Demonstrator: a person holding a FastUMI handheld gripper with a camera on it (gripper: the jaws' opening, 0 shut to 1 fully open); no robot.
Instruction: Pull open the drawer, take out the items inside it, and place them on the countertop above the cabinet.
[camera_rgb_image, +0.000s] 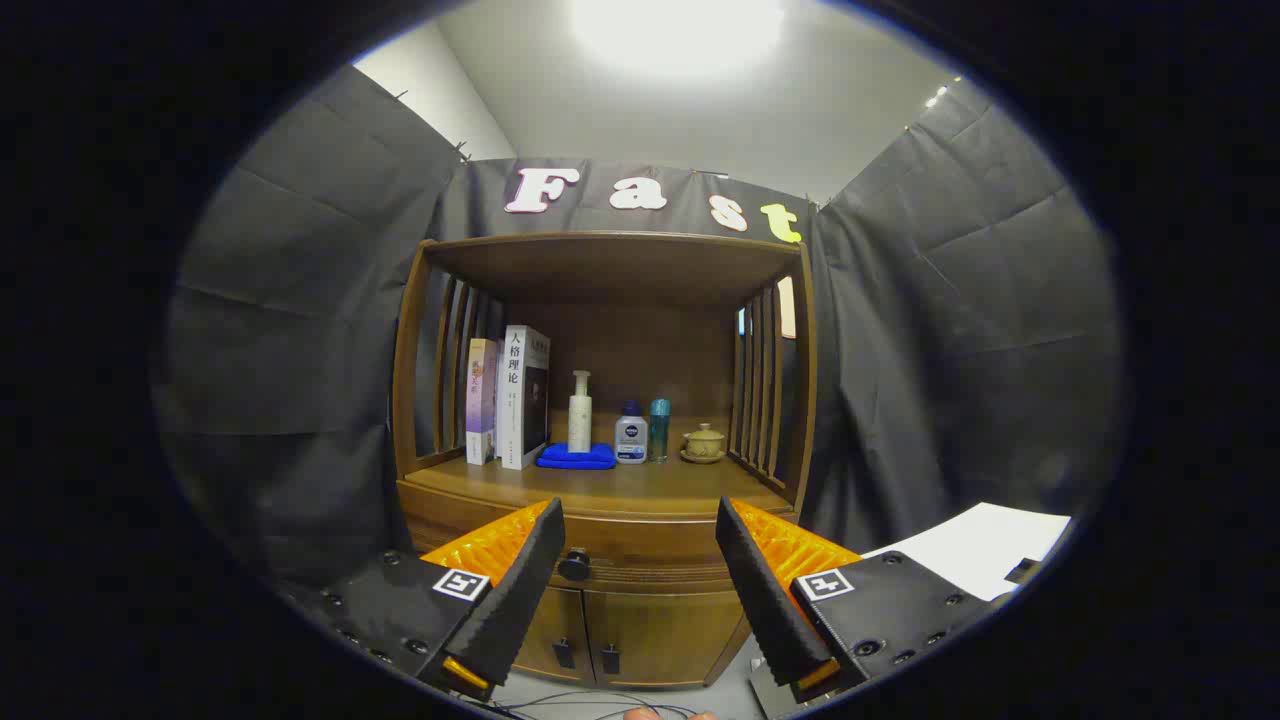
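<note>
A brown wooden cabinet (610, 600) stands ahead against the booth wall. Its drawer (640, 560) sits shut under the countertop (600, 485), with a round dark knob (574, 565) on its front. My gripper (640, 520) is open, its black-padded fingers (520, 590) spread wide in front of the drawer. The knob lies just beyond the left finger's inner edge, apart from it. Nothing is between the fingers. The inside of the drawer is hidden.
On the countertop stand two books (510, 400), a white pump bottle (579, 412) on a blue cloth (577, 457), a small white bottle (631, 435), a teal bottle (659, 430) and a lidded cup (704, 443). Two doors (620, 635) sit below the drawer. A white surface (980, 550) lies right.
</note>
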